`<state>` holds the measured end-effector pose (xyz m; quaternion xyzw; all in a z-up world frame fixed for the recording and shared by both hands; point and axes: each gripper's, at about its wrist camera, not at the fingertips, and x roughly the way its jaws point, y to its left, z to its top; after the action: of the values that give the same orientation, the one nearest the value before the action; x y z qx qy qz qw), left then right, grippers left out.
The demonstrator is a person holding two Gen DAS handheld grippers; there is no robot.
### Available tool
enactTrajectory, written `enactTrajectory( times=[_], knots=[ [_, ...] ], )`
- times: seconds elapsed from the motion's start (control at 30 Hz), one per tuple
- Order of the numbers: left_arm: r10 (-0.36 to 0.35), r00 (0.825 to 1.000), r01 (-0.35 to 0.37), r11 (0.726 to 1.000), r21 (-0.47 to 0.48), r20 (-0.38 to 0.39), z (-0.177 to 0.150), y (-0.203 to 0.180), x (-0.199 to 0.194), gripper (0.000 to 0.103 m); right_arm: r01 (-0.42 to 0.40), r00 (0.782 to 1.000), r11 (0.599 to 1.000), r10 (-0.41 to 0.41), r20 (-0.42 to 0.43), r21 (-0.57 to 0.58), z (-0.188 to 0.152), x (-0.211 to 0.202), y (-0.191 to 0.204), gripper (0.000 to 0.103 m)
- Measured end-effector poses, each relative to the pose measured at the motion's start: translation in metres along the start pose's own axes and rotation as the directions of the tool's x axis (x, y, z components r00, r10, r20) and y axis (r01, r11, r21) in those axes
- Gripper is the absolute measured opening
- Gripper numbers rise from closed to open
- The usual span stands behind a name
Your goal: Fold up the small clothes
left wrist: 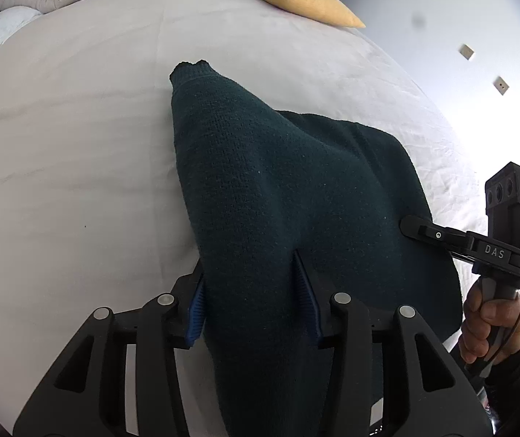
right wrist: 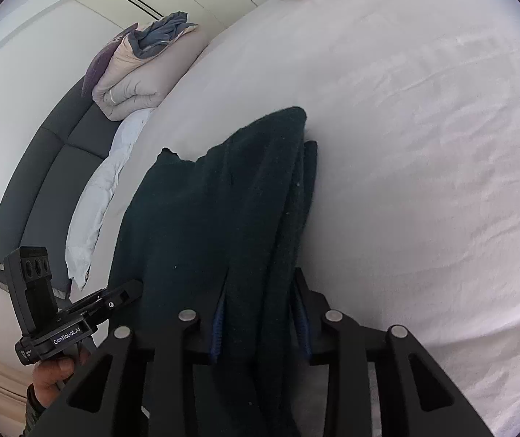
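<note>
Left wrist view: left gripper (left wrist: pixel 250 293) pinches the dark green knit sweater (left wrist: pixel 278 189), hiding its near end; right gripper (right wrist: pixel 261 318) likewise. Sweater drapes mid-bed (left wrist: pixel 59 167), yellow pillow (left wrist: pixel 303 0) at far edge.

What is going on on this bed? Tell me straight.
A person is folding a dark green knitted sweater on a white-sheeted bed, with a handheld two-finger gripper in each hand. The left gripper and the right gripper each have a bunched fold of the knit between their blue pads. Part of the sweater lies on the sheet. A yellow pillow lies at the far edge.
</note>
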<state>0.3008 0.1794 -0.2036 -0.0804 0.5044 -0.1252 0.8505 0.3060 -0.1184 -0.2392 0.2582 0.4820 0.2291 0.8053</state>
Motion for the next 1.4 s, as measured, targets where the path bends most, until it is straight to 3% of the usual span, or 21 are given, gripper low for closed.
enactTrajectory(
  times=[0.17,0.27,0.37,0.43,0.47,0.53,0.6,0.7,0.8,0.9,1.07,1.23,1.4],
  knots=[
    [0.033,0.999,-0.033,0.999,0.01,0.021,-0.007,-0.002,-0.007,0.051,-0.005,1.0,1.0,0.005,0.02,0.011,-0.001,-0.002,-0.001,0.041],
    [0.043,0.998,-0.044,0.999,0.015,0.044,-0.005,-0.005,-0.01,0.052,0.054,0.997,0.998,-0.053,0.056,-0.013,-0.004,-0.016,0.005,0.048],
    [0.083,0.991,-0.088,0.996,0.035,0.105,-0.006,-0.011,-0.024,0.052,0.111,0.988,0.993,-0.106,0.113,-0.039,-0.004,-0.037,0.011,0.05],
    [0.12,0.973,-0.133,0.99,0.05,0.199,-0.011,-0.018,-0.044,0.058,0.167,0.974,0.984,-0.154,0.164,-0.065,-0.006,-0.053,0.02,0.055],
    [0.131,0.958,-0.149,0.988,0.05,0.256,-0.012,-0.021,-0.056,0.063,0.194,0.964,0.977,-0.174,0.203,-0.084,-0.008,-0.065,0.025,0.06],
    [0.157,0.911,-0.185,0.982,0.037,0.381,-0.018,-0.027,-0.084,0.087,0.231,0.943,0.966,-0.193,0.27,-0.118,-0.012,-0.083,0.038,0.068],
    [0.173,0.848,-0.221,0.974,0.039,0.5,-0.027,-0.038,-0.116,0.101,0.28,0.913,0.947,-0.213,0.349,-0.156,-0.019,-0.105,0.057,0.077],
    [0.231,0.778,-0.315,0.948,0.044,0.584,-0.038,-0.057,-0.151,0.103,0.33,0.867,0.919,-0.205,0.455,-0.216,-0.035,-0.135,0.082,0.099],
    [0.288,0.725,-0.385,0.923,0.021,0.626,-0.049,-0.072,-0.176,0.103,0.368,0.8,0.898,-0.173,0.574,-0.242,-0.057,-0.163,0.101,0.103],
    [0.323,0.7,-0.393,0.919,-0.035,0.637,-0.065,-0.08,-0.201,0.103,0.389,0.775,0.886,-0.167,0.61,-0.252,-0.069,-0.179,0.113,0.103],
    [0.368,0.727,-0.389,0.916,-0.093,0.58,-0.088,-0.088,-0.228,0.103,0.407,0.758,0.879,-0.172,0.63,-0.249,-0.086,-0.195,0.121,0.103],
    [0.36,0.795,-0.372,0.925,-0.076,0.488,-0.111,-0.089,-0.222,0.103,0.418,0.786,0.874,-0.211,0.581,-0.249,-0.093,-0.195,0.129,0.103],
    [0.372,0.828,-0.377,0.923,-0.076,0.419,-0.129,-0.087,-0.201,0.103,0.451,0.793,0.864,-0.273,0.545,-0.225,-0.107,-0.188,0.128,0.103]
  ],
)
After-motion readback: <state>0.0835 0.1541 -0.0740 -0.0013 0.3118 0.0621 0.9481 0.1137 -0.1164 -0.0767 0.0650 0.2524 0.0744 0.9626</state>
